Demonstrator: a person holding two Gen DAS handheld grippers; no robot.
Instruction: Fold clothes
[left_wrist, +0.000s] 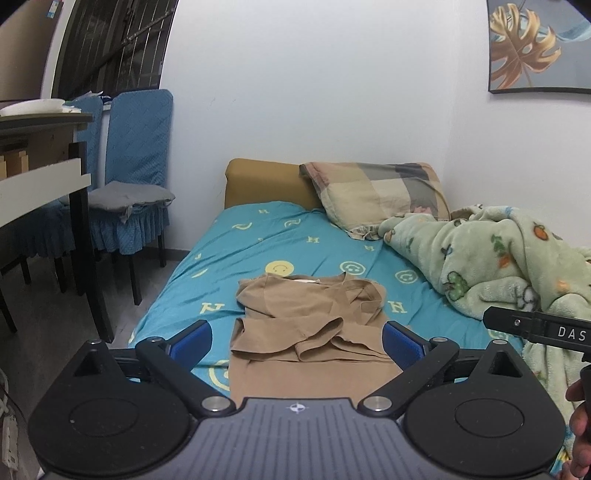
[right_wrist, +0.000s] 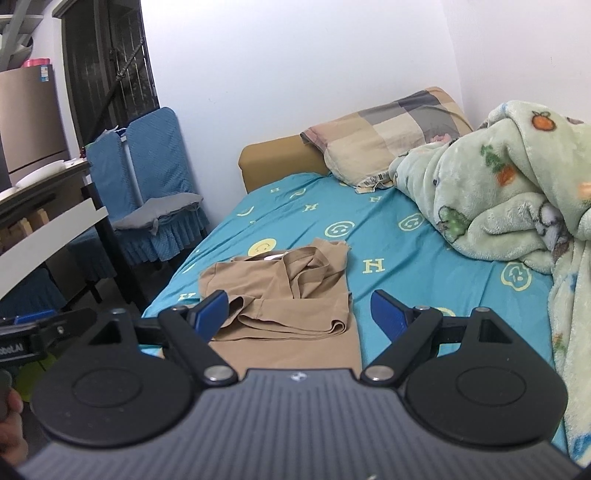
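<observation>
A tan garment (left_wrist: 306, 325) lies partly folded on the turquoise bed sheet (left_wrist: 236, 258), its upper part and straps turned down over the flat lower part. My left gripper (left_wrist: 297, 343) hovers open above its near end, blue pads wide apart, holding nothing. In the right wrist view the same tan garment (right_wrist: 284, 299) lies ahead of my right gripper (right_wrist: 299, 314), which is also open and empty, above the garment's near right part. The right gripper's black body (left_wrist: 539, 328) shows at the right edge of the left wrist view.
A checked pillow (left_wrist: 376, 194) and a crumpled green fleece blanket (left_wrist: 491, 266) fill the far and right side of the bed. Blue-covered chairs (left_wrist: 136, 177) and a table (left_wrist: 40, 155) stand to the left, off the bed edge. A hand (left_wrist: 580, 435) holds the right gripper.
</observation>
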